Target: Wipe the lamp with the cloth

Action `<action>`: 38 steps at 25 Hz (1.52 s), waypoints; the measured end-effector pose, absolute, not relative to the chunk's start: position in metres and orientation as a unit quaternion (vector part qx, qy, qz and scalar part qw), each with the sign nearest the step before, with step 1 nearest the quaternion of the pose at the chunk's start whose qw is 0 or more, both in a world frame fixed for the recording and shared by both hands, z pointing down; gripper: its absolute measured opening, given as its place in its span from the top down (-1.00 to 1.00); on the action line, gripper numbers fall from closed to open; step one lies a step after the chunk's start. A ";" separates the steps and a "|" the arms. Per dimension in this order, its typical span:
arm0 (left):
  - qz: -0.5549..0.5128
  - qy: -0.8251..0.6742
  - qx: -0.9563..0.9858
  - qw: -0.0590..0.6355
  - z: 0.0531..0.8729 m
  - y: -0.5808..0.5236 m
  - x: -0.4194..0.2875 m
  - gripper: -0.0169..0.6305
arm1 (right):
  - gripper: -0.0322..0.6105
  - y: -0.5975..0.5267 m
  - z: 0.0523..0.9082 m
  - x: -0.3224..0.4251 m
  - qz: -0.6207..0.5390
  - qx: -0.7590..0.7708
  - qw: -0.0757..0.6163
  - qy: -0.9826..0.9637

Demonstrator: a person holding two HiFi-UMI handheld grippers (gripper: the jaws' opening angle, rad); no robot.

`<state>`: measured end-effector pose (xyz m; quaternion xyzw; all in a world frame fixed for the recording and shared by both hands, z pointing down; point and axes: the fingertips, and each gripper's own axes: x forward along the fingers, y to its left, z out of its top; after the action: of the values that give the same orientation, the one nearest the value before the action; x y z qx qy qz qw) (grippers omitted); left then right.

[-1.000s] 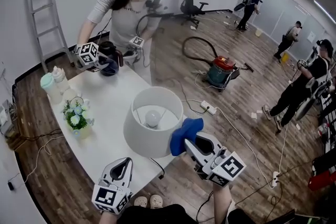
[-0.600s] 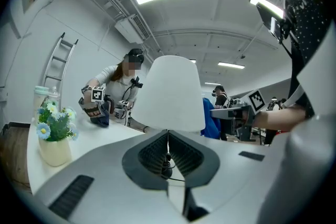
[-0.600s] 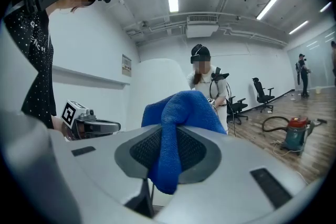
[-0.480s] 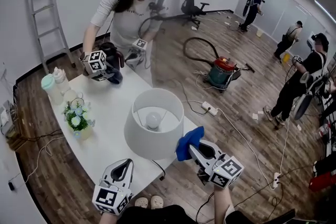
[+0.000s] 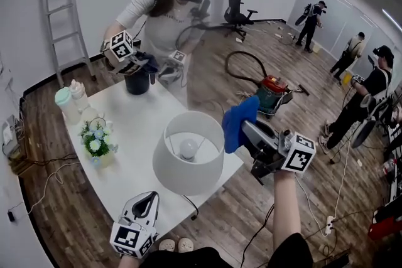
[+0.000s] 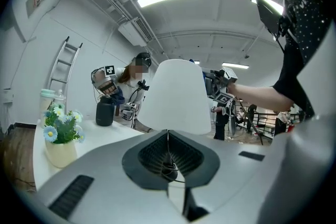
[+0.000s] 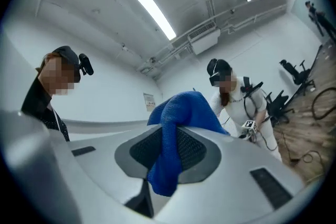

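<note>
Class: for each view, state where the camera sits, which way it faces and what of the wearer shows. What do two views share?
Head view: on the head, facing down at the table; shows left gripper, right gripper, right arm.
Left gripper view: on the left gripper, facing the lamp; shows its shut jaws.
Right gripper view: on the right gripper, tilted toward the ceiling; shows jaws shut on the cloth.
Shared: head and left gripper views both show the lamp.
</note>
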<state>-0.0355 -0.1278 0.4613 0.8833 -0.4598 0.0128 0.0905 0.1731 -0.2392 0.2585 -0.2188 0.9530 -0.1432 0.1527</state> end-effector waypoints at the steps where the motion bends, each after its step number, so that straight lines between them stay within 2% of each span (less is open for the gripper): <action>1: 0.014 -0.462 0.882 0.090 0.461 -0.128 -0.037 0.91 | 0.67 -0.245 0.262 0.167 -0.155 -0.207 0.139 0.956; 8: 0.025 -0.478 0.874 0.082 0.464 -0.127 -0.042 0.91 | 0.67 -0.278 0.311 0.160 -0.255 -0.178 0.121 0.943; 18: 0.024 -0.488 0.868 0.094 0.468 -0.135 -0.037 0.91 | 0.67 -0.315 0.410 0.176 -0.351 -0.216 0.023 0.911; 24: 0.020 -0.499 0.862 0.091 0.463 -0.145 -0.042 0.91 | 0.67 -0.342 0.339 0.175 -0.286 -0.186 0.082 0.936; 29: 0.018 -0.504 0.859 0.085 0.458 -0.152 -0.041 0.91 | 0.67 -0.340 0.268 0.139 -0.220 -0.077 0.072 0.970; 33: 0.016 -0.507 0.858 0.077 0.453 -0.156 -0.042 0.91 | 0.67 -0.332 0.247 0.096 -0.194 0.021 0.013 0.981; 38: 0.018 -0.515 0.854 0.076 0.450 -0.158 -0.045 0.91 | 0.67 -0.336 0.280 0.056 -0.232 0.092 -0.076 0.965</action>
<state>-0.0454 -0.1582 0.4497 0.8536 -0.5151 0.0181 0.0759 0.0561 -0.3359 0.2798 0.0922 0.9653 -0.2321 -0.0765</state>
